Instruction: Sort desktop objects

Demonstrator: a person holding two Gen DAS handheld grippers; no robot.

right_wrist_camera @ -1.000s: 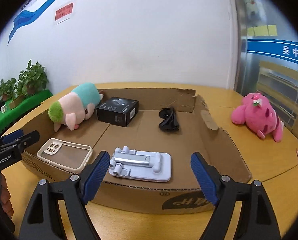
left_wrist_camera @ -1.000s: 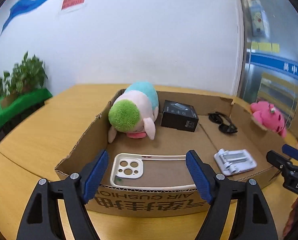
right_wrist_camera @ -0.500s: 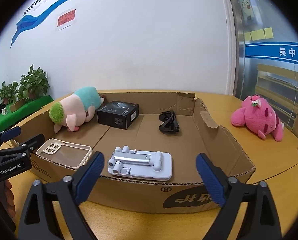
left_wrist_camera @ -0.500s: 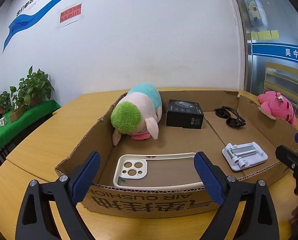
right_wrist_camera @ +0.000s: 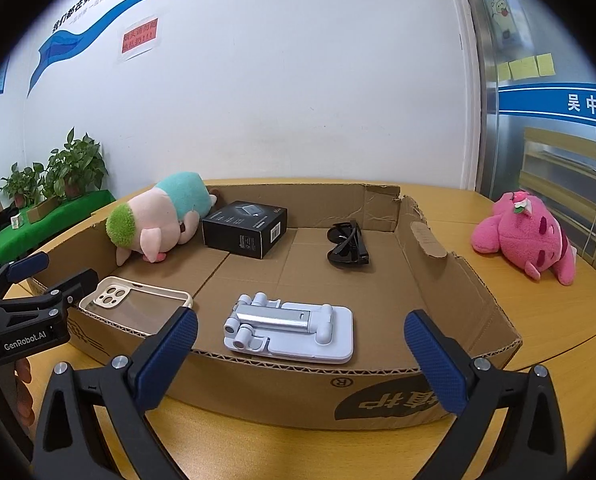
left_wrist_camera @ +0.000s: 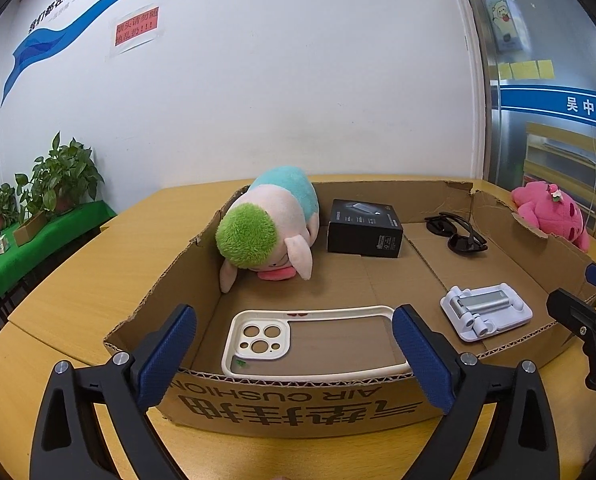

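Fingers (left_wrist_camera: 170, 356) of both grippers spread wide, empty, phone case (left_wrist_camera: 310, 340) just beyond the left pair.

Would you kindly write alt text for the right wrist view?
The open right gripper faces a cardboard box holding a phone stand, phone case, sunglasses, black box and plush pig.

Bright, even light; sharp focus; fisheye-warped, dark corners.
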